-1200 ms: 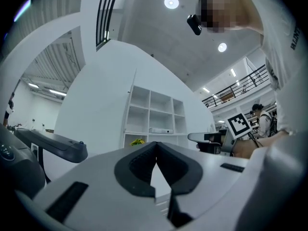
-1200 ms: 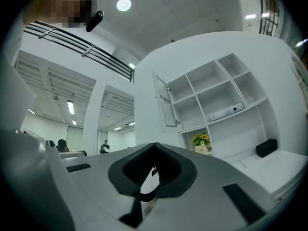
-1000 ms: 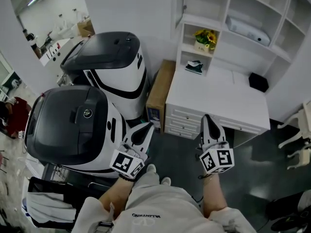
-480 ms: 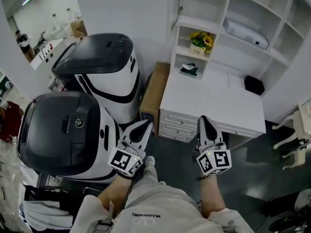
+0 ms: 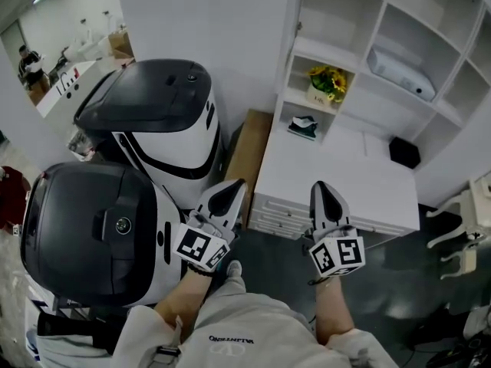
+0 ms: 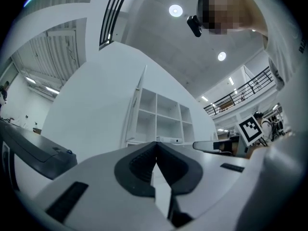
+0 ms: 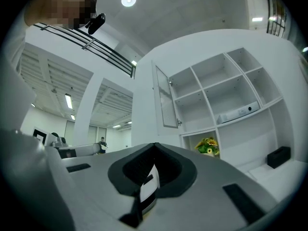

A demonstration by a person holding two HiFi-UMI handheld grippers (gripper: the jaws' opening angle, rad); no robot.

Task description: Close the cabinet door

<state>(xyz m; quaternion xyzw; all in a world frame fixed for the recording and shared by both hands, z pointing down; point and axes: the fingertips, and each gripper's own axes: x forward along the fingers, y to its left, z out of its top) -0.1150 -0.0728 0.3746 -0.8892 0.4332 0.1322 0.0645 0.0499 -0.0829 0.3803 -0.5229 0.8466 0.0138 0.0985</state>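
The white shelf cabinet stands against the wall above a white desk. Its glass door stands swung open at the cabinet's left side; it shows edge-on in the head view as the door and as a thin panel, the door, in the left gripper view. My left gripper is shut and empty, held in front of the desk's left corner, well short of the door. My right gripper hangs beside it over the desk's front edge, jaws together, nothing in them.
Two large black-and-white machines crowd the left. A cardboard box leans between them and the desk. Shelves hold a flower pot, a white device and a black box. A white chair sits right.
Both grippers have moved forward toward the desk and cabinet, still shut. The cabinet and the machines have slid in the head view as the person stepped closer.
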